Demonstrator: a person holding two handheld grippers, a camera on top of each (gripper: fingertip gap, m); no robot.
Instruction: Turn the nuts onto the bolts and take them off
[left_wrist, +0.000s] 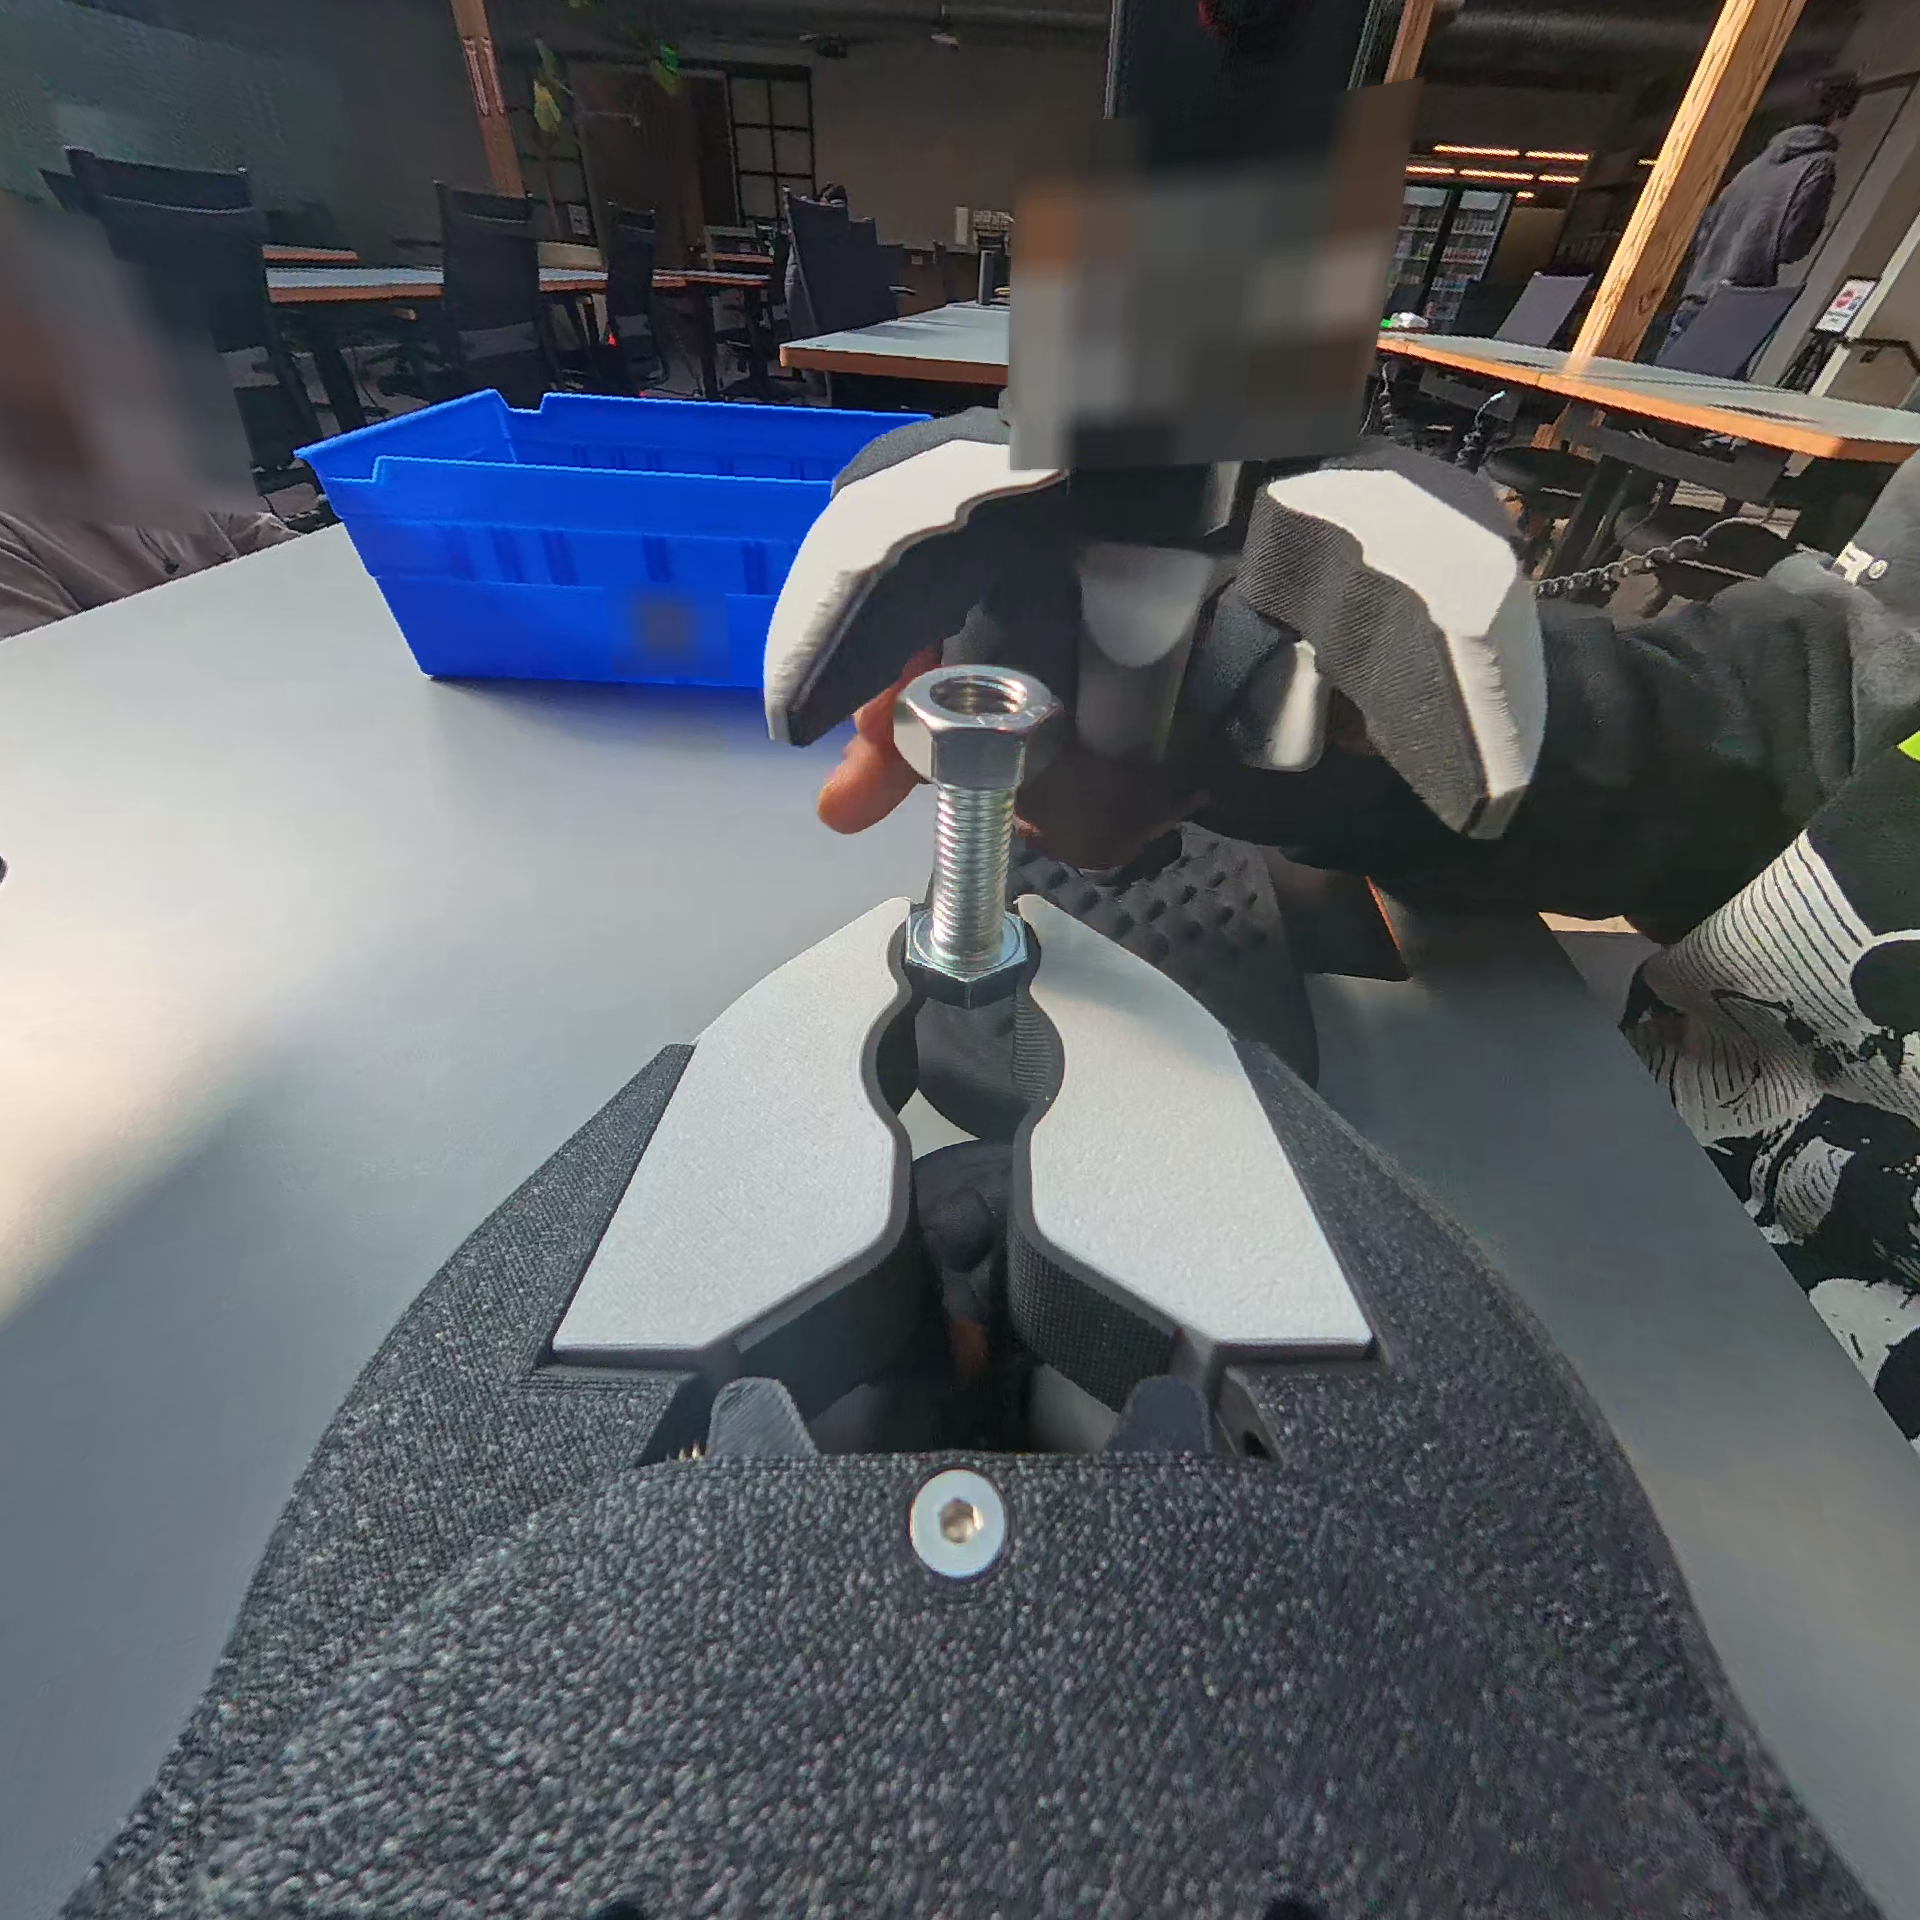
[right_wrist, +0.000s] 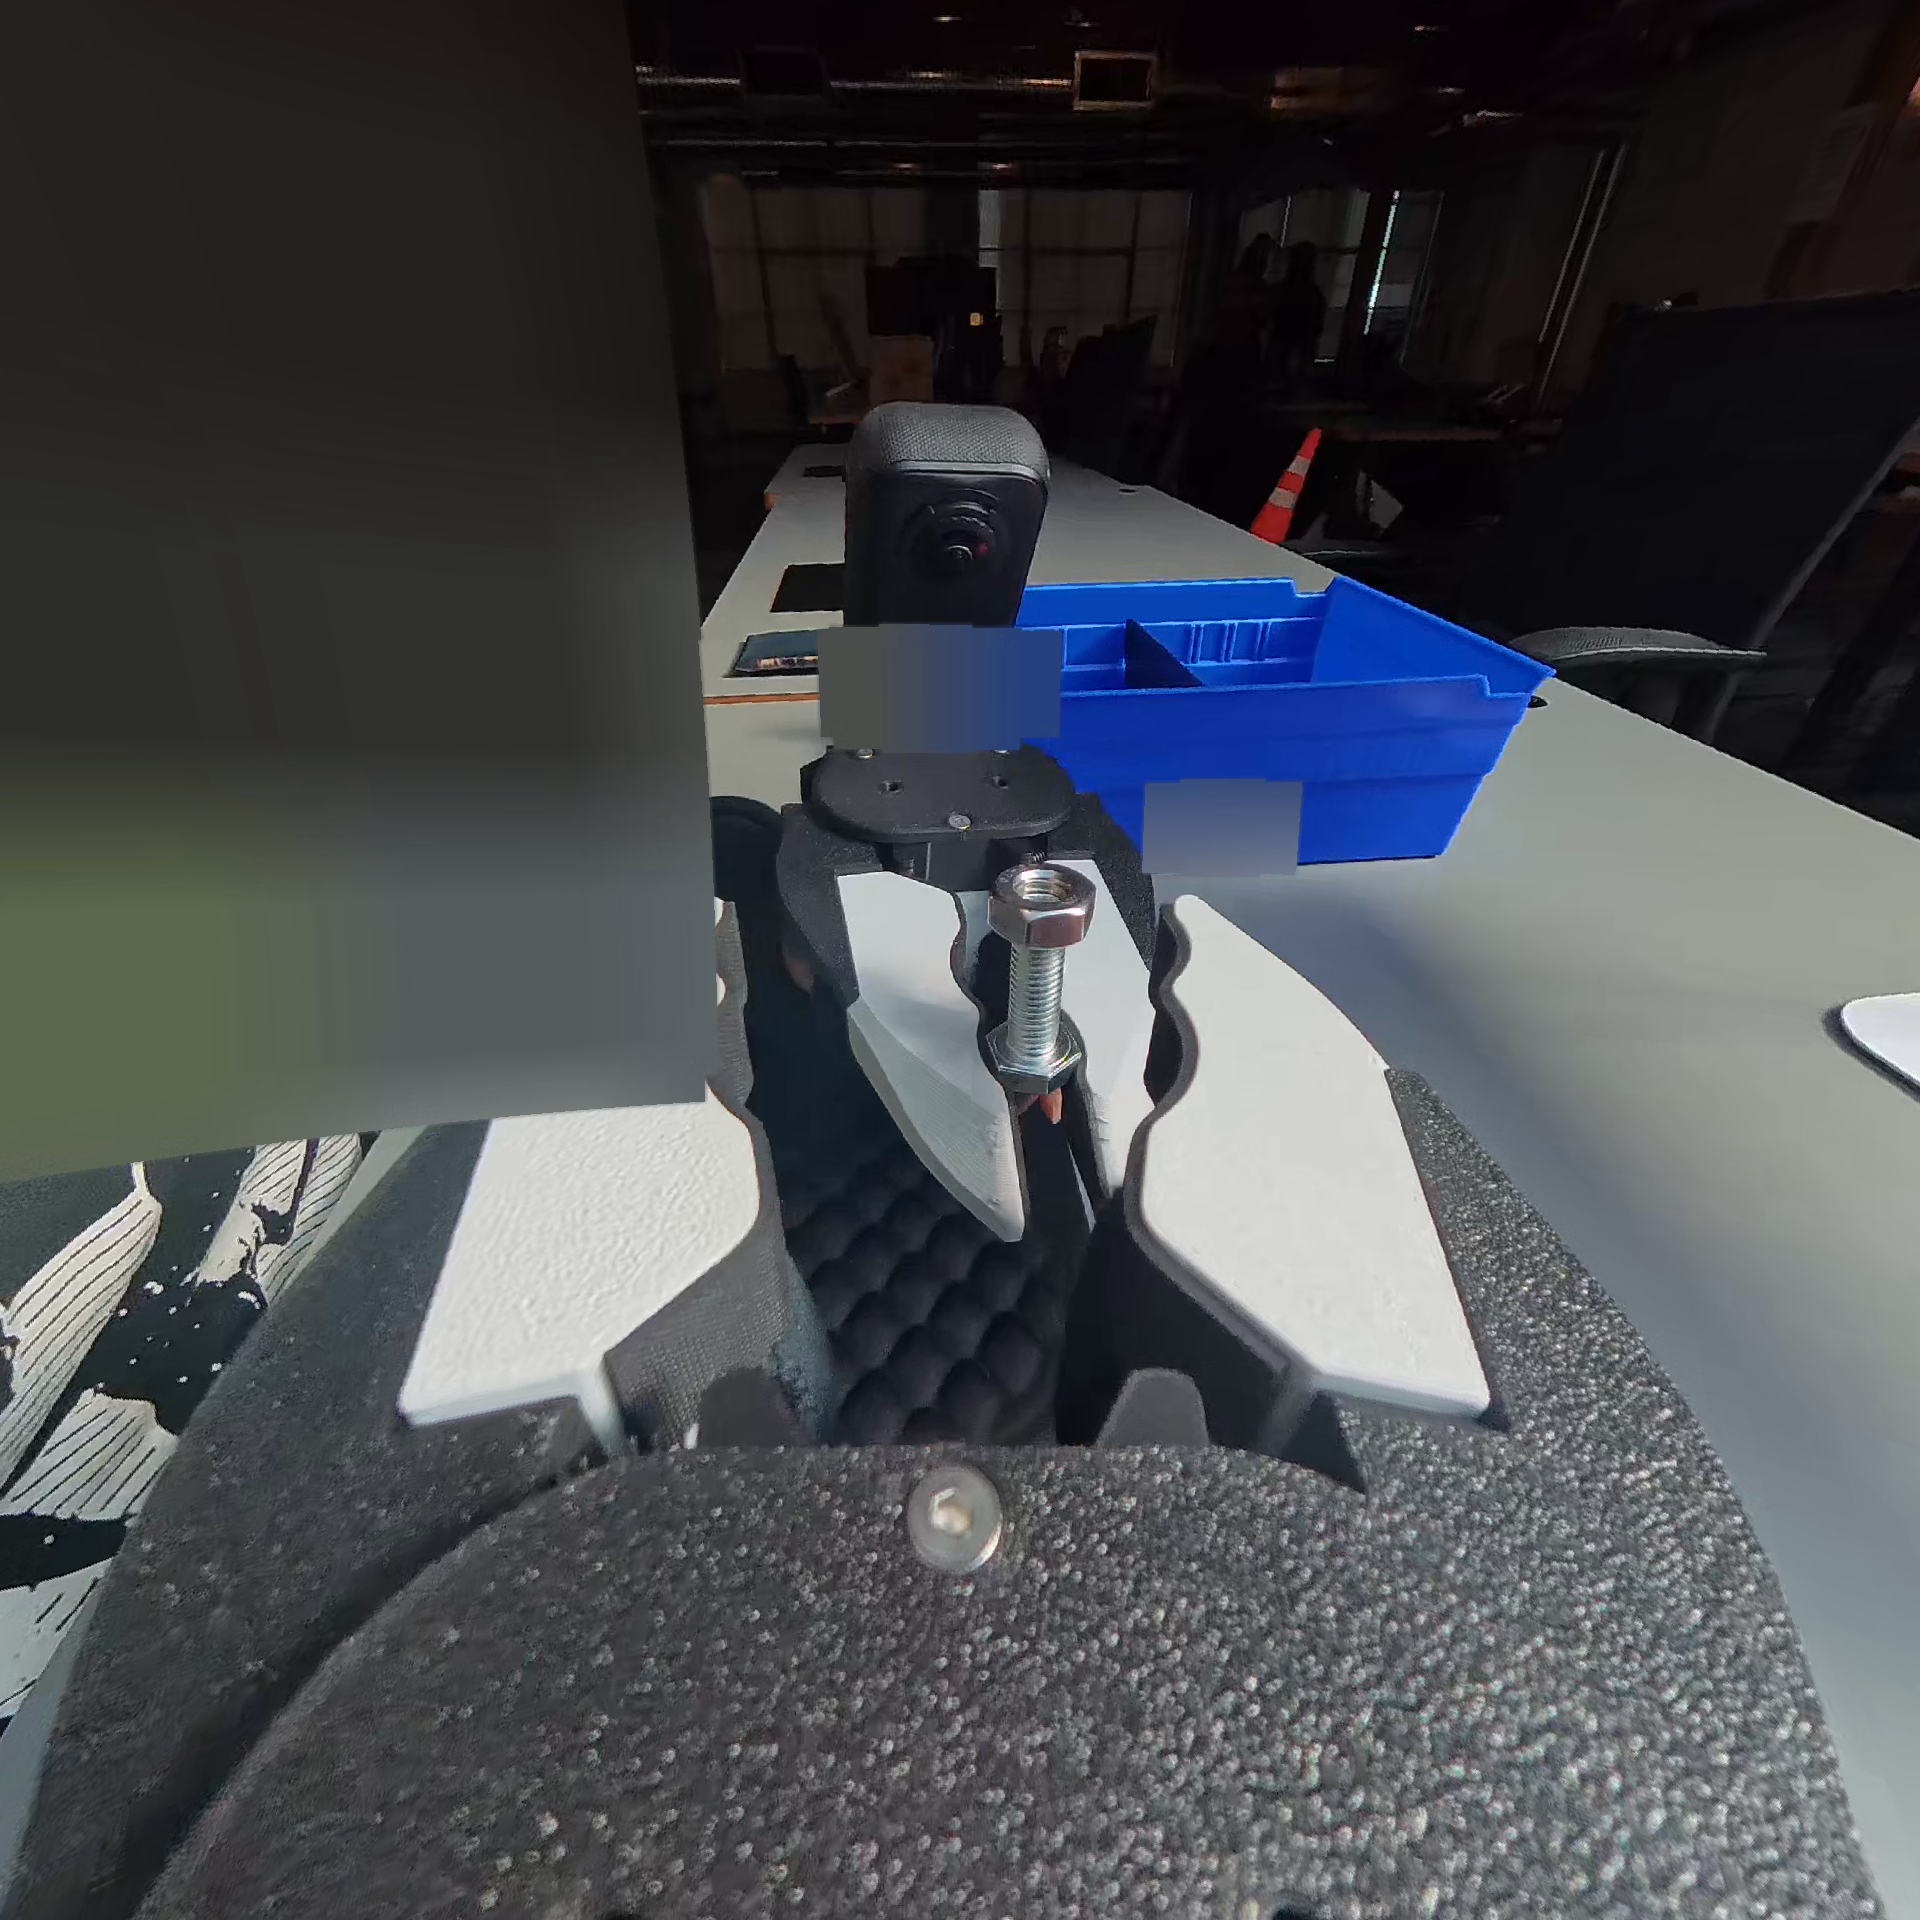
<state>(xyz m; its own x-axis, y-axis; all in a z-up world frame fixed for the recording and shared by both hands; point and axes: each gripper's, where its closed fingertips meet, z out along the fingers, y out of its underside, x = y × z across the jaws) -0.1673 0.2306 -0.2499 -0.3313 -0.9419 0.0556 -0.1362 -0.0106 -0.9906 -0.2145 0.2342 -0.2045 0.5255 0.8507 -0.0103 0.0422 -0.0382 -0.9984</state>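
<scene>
Nearest the lens, the left gripper (left_wrist: 966, 961): grey-faced fingers (left_wrist: 774, 1132) drawn in tight around the bolt (left_wrist: 971, 883), clamped at its hexagonal head, threaded shank standing upright above the fingertips. At the very top of the shank, a nut (left_wrist: 975, 727), bright steel, just on the last threads, its bore open to view. A second, flatter hex piece at the base of the shank, right at the fingertips; whether washer, nut or part of the head, cannot tell. Beyond, the right gripper (left_wrist: 1132, 717), tipped downward towards the nut, fingers spread wide and gripping nothing, one fingertip just beside the nut but apart from it. Behind on the left, a blue bin (left_wrist: 582, 561) on the grey table (left_wrist: 312, 935). From the right wrist view: same bolt (right_wrist: 1034, 997) and nut (right_wrist: 1039, 902) upright in the left gripper (right_wrist: 1023, 1091), blue bin (right_wrist: 1351, 727) behind with a divider inside, black dimpled foam pad (right_wrist: 935, 1320) below between the spread fingers (right_wrist: 1299, 1195).
</scene>
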